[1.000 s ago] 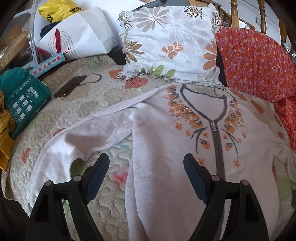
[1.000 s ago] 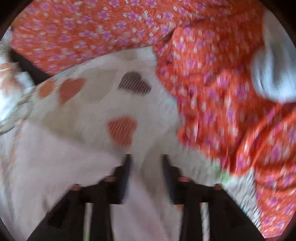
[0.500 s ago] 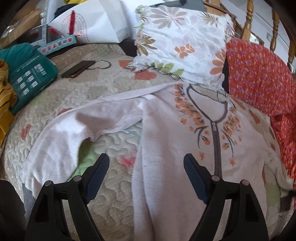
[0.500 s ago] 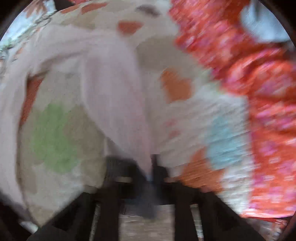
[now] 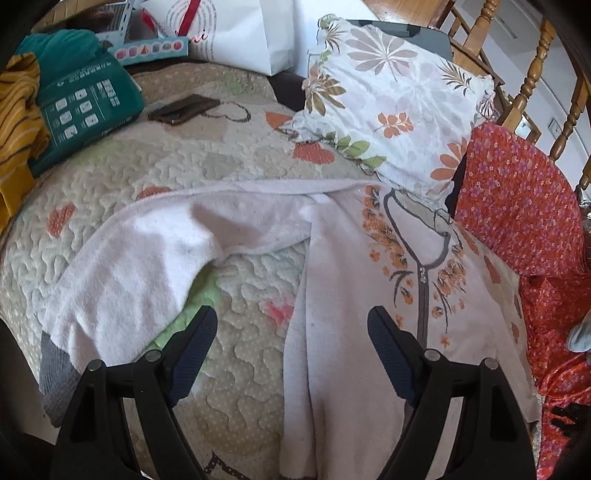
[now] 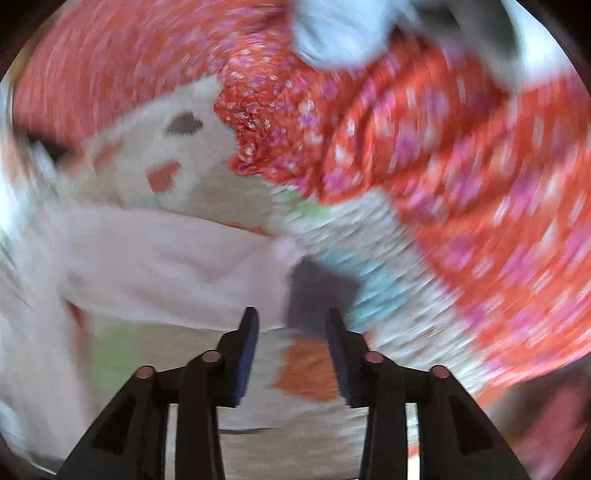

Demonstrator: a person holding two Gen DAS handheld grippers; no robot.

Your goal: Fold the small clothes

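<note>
A pale pink top (image 5: pixel 351 302) with an orange flower print and a grey neckline lies flat on the quilted bed cover (image 5: pixel 177 162). Its left sleeve (image 5: pixel 147 254) spreads out to the left. My left gripper (image 5: pixel 291 326) is open and empty, hovering over the top's left edge. In the blurred right wrist view, my right gripper (image 6: pixel 290 325) is open and empty, just in front of the pink right sleeve (image 6: pixel 166 269) and its grey cuff (image 6: pixel 317 291), which lie on the quilt.
A floral pillow (image 5: pixel 395 107) and red flowered cloth (image 5: pixel 517 199) lie behind and to the right of the top. A green box (image 5: pixel 81 107), yellow cloth (image 5: pixel 18 110), a dark phone case (image 5: pixel 183 109) and a white bag (image 5: pixel 243 29) sit at the back left. Wooden rails (image 5: pixel 532 77) stand behind.
My right gripper was shut on the pink sleeve half a second ago; now it is open and the sleeve lies on the quilt. My left gripper has drawn back, still open.
</note>
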